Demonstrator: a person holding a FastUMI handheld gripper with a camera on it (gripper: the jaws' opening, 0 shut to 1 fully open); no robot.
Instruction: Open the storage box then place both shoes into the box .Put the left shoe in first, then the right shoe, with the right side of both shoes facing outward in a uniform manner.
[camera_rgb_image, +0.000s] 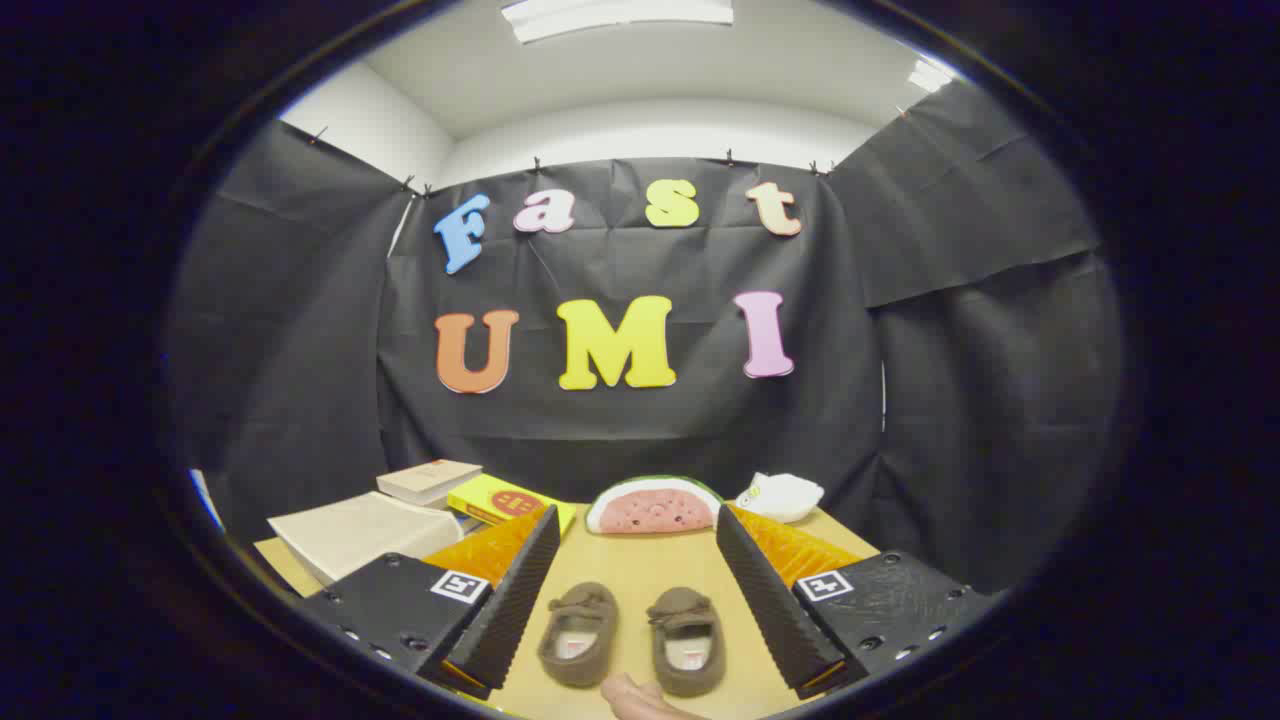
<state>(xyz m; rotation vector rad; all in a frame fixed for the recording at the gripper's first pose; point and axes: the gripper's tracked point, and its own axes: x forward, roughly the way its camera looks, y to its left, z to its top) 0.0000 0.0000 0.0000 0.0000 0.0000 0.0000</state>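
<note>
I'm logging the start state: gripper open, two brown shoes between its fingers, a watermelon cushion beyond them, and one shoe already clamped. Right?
Not quite. The gripper view shows the gripper open and clamping nothing; both brown shoes lie loose on the table between its fingers. The watermelon cushion is beyond them.

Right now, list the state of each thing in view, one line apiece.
gripper: fingers open wide, holding nothing
left-hand shoe: upright on the table, between the fingers, ungrasped
right-hand shoe: upright beside it, apart
hand: at the table's near edge, by the shoes
watermelon plush: lying beyond the fingers
books: closed, stacked
</note>
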